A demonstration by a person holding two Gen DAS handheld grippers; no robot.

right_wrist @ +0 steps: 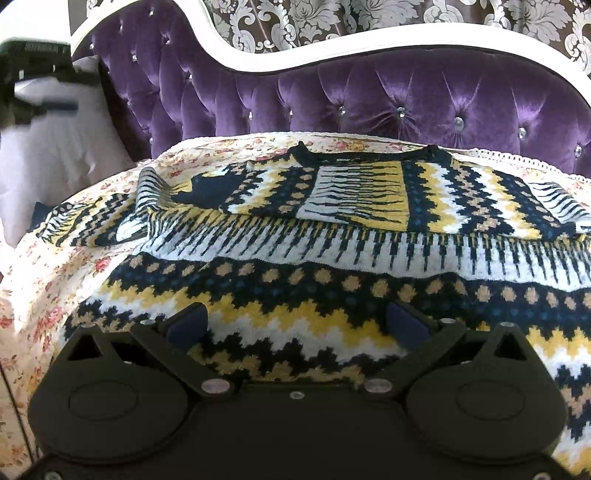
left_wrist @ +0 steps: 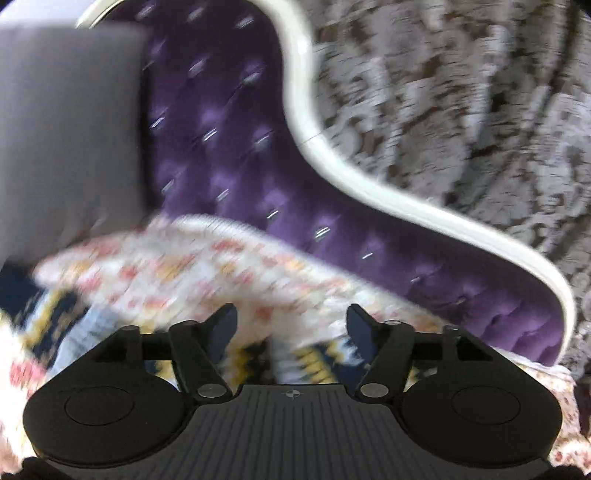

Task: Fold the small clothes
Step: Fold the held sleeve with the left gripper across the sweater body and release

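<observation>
A knitted sweater [right_wrist: 332, 229] with navy, yellow and white zigzag bands lies spread on a floral bedspread [right_wrist: 44, 280], its sleeves folded in across the chest and its collar toward the headboard. My right gripper [right_wrist: 297, 325] is open and empty, low over the sweater's near hem. My left gripper [left_wrist: 291, 325] is open and empty; its view is blurred, with a bit of the sweater [left_wrist: 314, 360] below the fingers. The left gripper also shows in the right wrist view [right_wrist: 33, 85] at the far left, raised above the bed.
A purple tufted headboard [right_wrist: 369, 99] with a white curved frame [right_wrist: 258, 61] stands behind the bed. A white pillow [right_wrist: 55, 147] leans at the left. Patterned wallpaper [right_wrist: 332, 18] is behind. A grey block [left_wrist: 70, 122] fills the left wrist view's upper left.
</observation>
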